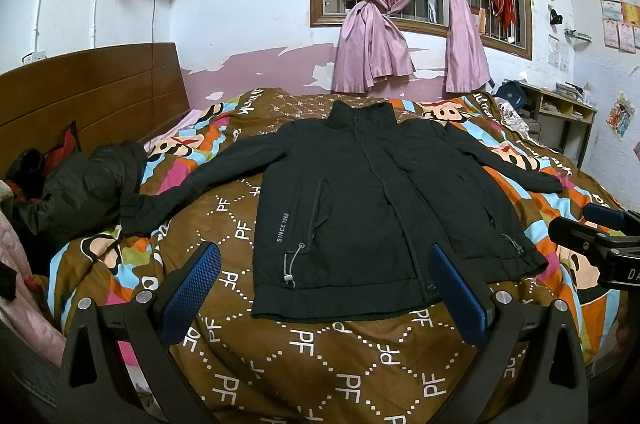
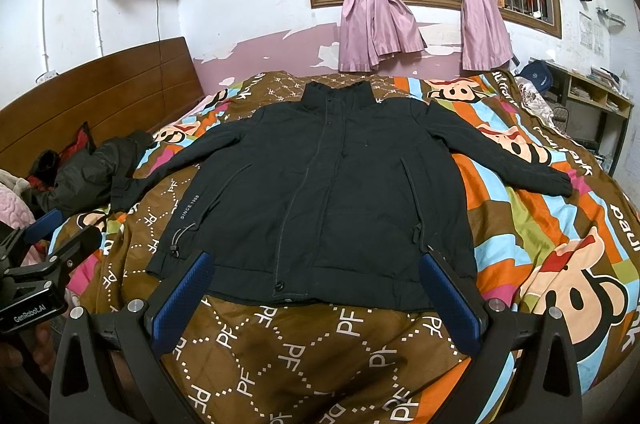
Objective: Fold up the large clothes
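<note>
A black jacket (image 1: 360,207) lies flat and front up on the bed, both sleeves spread out, collar toward the window; it also shows in the right wrist view (image 2: 332,199). My left gripper (image 1: 324,288) is open and empty, held just above the jacket's hem. My right gripper (image 2: 320,288) is open and empty, above the hem near its right side. The right gripper's body shows at the right edge of the left wrist view (image 1: 600,236), and the left gripper's body at the left edge of the right wrist view (image 2: 44,256).
A brown and multicoloured cartoon quilt (image 1: 320,364) covers the bed. A dark puffer garment (image 1: 88,183) lies heaped by the wooden headboard (image 1: 92,91). Pink curtains (image 1: 400,3) hang at the window. A shelf desk (image 1: 560,107) stands at the far right.
</note>
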Action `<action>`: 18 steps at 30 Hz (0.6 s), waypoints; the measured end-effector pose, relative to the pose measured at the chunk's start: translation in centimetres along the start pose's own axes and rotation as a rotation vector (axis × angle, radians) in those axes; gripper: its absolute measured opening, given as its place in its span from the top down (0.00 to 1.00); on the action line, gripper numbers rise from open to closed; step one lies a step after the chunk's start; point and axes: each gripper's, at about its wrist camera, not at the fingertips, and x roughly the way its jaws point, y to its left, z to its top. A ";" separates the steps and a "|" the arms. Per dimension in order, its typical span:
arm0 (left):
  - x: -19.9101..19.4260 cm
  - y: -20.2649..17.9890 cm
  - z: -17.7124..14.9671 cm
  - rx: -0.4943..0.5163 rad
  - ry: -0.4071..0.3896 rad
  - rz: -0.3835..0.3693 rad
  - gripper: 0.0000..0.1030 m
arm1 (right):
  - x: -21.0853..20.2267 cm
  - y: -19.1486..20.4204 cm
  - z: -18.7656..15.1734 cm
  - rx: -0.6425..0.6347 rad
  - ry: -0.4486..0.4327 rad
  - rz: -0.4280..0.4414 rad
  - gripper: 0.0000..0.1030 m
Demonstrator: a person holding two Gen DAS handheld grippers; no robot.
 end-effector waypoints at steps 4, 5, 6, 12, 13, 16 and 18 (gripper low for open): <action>0.0 0.0 0.0 0.002 -0.001 0.001 0.02 | 0.0 0.0 0.0 0.000 0.000 0.001 0.00; 0.0 0.0 0.0 0.001 0.000 0.001 0.02 | 0.0 0.0 0.0 0.000 0.000 0.001 0.00; 0.0 0.0 0.0 0.001 0.000 0.001 0.02 | 0.0 0.0 0.0 0.000 0.000 0.001 0.00; 0.0 0.0 0.0 0.003 0.000 0.003 0.02 | 0.0 -0.1 0.0 0.001 0.001 0.001 0.00; 0.0 -0.1 0.0 0.003 0.000 0.002 0.02 | 0.0 -0.1 0.0 0.001 0.001 0.001 0.00; 0.0 -0.1 0.0 0.004 0.000 0.003 0.02 | 0.0 -0.1 0.0 0.001 0.000 0.001 0.00; 0.0 -0.1 0.0 0.004 0.000 0.003 0.02 | 0.0 -0.1 0.0 0.001 0.000 0.001 0.00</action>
